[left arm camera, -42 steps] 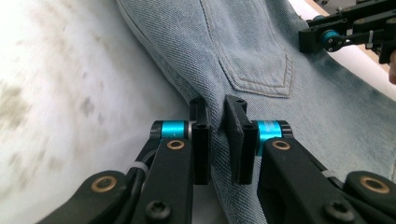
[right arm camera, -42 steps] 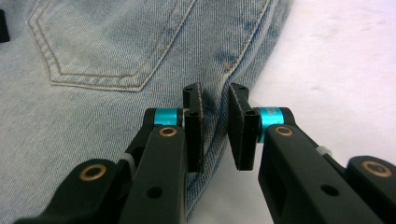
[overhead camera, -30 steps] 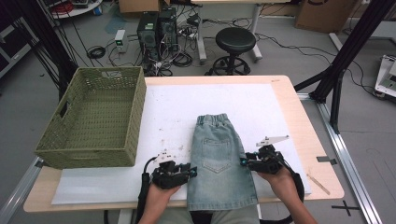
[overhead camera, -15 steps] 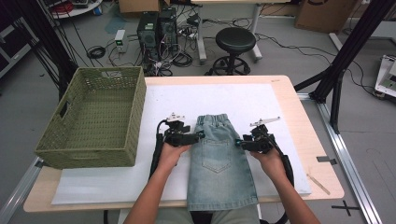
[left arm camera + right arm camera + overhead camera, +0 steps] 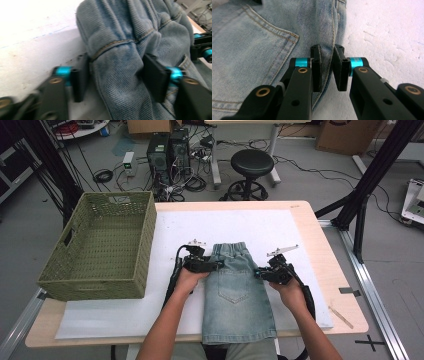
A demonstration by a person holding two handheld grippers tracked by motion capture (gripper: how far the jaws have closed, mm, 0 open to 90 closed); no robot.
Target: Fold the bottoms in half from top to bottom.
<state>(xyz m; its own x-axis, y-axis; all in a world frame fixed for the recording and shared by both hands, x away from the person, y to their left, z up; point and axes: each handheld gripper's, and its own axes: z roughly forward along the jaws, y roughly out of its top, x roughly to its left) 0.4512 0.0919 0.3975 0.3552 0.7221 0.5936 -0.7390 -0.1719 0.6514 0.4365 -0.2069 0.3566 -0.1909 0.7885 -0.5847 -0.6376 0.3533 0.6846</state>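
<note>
denim shorts (image 5: 236, 292) are laid flat on the white sheet (image 5: 115, 320), hem hanging over the near table edge, seemingly so that both side seams can be taken at once for a fold. a bunched ridge of the cloth's edge is gripped by the left gripper (image 5: 115, 75), whose jaws have just been closing and stand about half wide around it. the opposite side seam is pinched by the right gripper (image 5: 327, 66), jaws narrowed on it. a woven basket (image 5: 102, 245) stands well beyond the left gripper's outer side.
</note>
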